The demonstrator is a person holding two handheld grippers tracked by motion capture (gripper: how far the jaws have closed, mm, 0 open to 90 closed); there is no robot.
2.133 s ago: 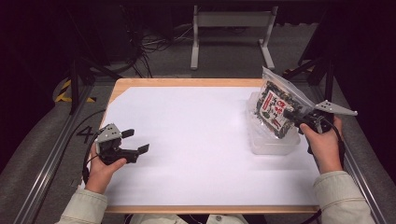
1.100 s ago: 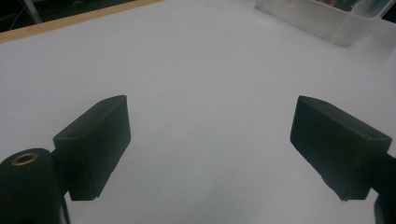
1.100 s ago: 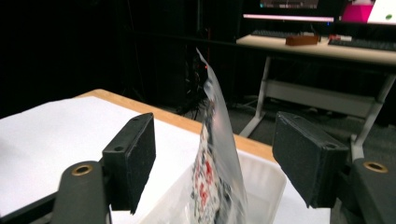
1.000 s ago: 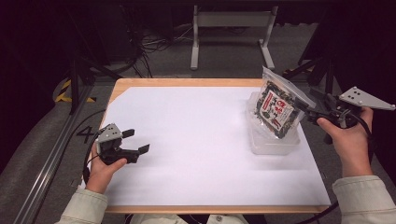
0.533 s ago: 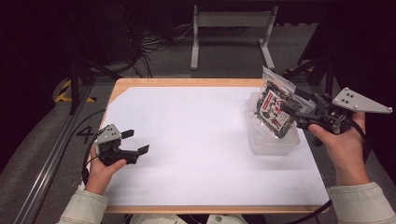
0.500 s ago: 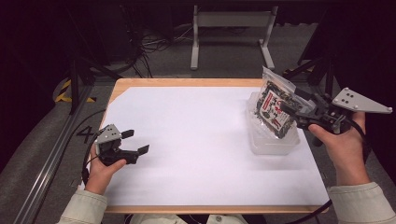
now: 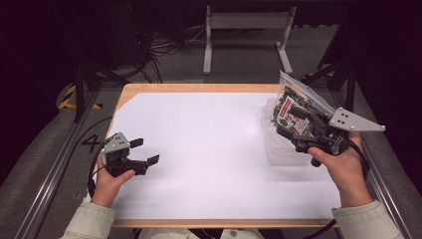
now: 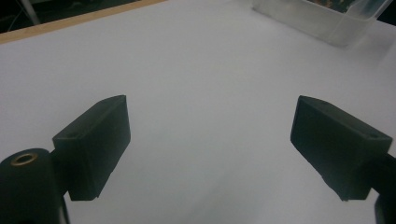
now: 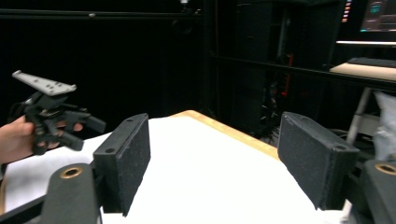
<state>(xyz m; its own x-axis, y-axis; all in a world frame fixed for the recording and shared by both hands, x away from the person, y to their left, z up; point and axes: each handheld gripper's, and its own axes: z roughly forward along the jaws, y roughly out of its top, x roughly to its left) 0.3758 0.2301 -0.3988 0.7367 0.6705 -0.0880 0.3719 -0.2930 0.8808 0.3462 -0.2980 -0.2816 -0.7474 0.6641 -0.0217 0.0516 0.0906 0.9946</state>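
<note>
White paper covers the table (image 7: 199, 89) in the high view, with a wooden edge showing at the far side. The left gripper (image 7: 144, 152) rests low on the near left, held in the left hand (image 7: 110, 181), its jaws spread apart with nothing between them. Well across the sheet, the right gripper (image 7: 293, 133) sits in the right hand (image 7: 343, 169) at the near side of a clear tub (image 7: 278, 152). A clear bag (image 7: 298, 107) of printed packets stands tilted in that tub, just beyond and above this gripper's jaws. These jaws have just been opening; whether they touch the bag cannot be told from this view.

From the left gripper view, two black jaws stand wide apart over bare white paper, released and holding nothing. The tub (image 8: 322, 21) lies far ahead of them, toward the upper right, with the bag's lower part (image 8: 350, 4) barely showing inside it.

From the right gripper view, the black jaws are wide apart, with only the white sheet and the table's wooden edge (image 9: 233, 133) seen through the gap. A pale crinkled bit of the bag (image 9: 385, 126) shows just outside the right jaw. Far off to the left, the other hand (image 9: 16, 137) holds the left gripper (image 9: 88, 133) above the sheet.
</note>
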